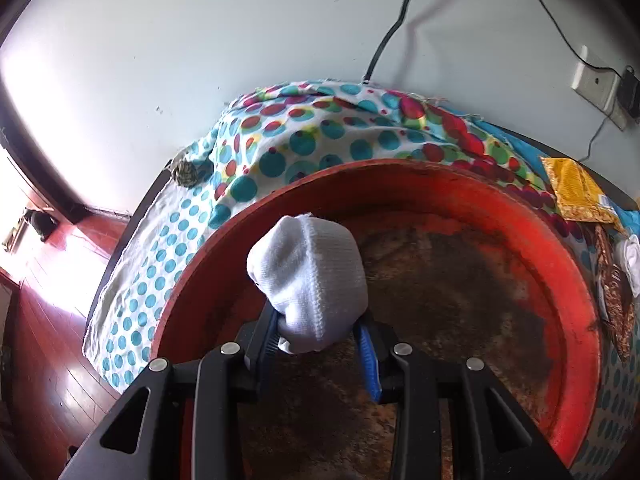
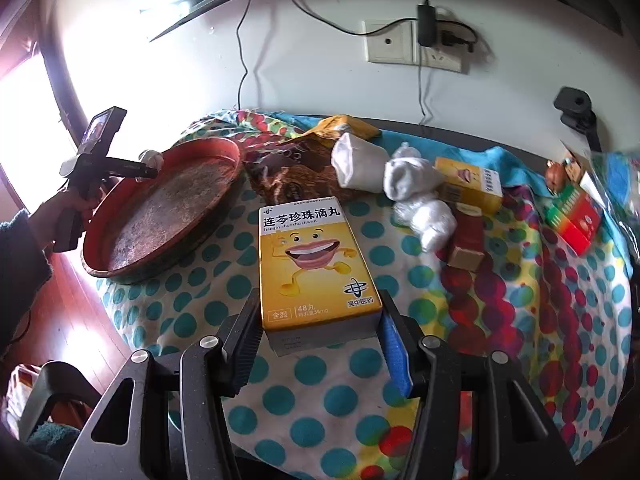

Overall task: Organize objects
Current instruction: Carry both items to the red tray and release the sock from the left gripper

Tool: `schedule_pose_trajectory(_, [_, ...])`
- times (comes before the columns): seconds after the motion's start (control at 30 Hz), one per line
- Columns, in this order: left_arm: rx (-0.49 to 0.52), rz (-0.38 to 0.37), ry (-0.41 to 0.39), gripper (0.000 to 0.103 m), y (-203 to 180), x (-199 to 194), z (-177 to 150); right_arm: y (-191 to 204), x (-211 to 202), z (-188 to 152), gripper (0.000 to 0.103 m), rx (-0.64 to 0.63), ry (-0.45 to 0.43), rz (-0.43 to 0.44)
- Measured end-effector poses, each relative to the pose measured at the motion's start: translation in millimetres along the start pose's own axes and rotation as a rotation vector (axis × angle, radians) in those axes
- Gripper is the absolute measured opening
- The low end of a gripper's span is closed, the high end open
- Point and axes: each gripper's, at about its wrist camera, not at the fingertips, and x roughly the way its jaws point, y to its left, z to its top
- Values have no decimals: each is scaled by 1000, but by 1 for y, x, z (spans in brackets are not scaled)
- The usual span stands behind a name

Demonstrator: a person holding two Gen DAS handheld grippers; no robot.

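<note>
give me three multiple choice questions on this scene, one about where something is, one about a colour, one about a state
1. Where is the white sock held by the left gripper?
A. over the red tray
B. beside the wall socket
C. on the floor

2. What is the main colour of the medicine box in the right gripper?
A. green
B. yellow
C. black

3. What is the state of the red tray?
A. piled with boxes
B. upside down
C. nothing lying in it

Answers:
1. A: the left wrist view shows the sock above the tray's stained base.
2. B: its front is yellow with a cartoon mouth.
3. C: both views show only its bare, stained base inside the rim.
</note>
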Motion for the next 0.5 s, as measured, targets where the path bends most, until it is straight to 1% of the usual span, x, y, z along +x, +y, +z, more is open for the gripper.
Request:
schedule_pose_trajectory(0.23, [-3, -2, 20, 36, 19, 13, -5, 30, 14, 14, 52, -46, 13, 23])
schedule_pose_trajectory(0.43, [4, -21, 35, 40, 24, 23, -9, 56, 23, 27, 52, -88, 13, 42])
schedule_pose_trajectory(0.5, [15, -14, 42, 43, 24, 24, -9, 64, 25, 30, 52, -99, 15, 51])
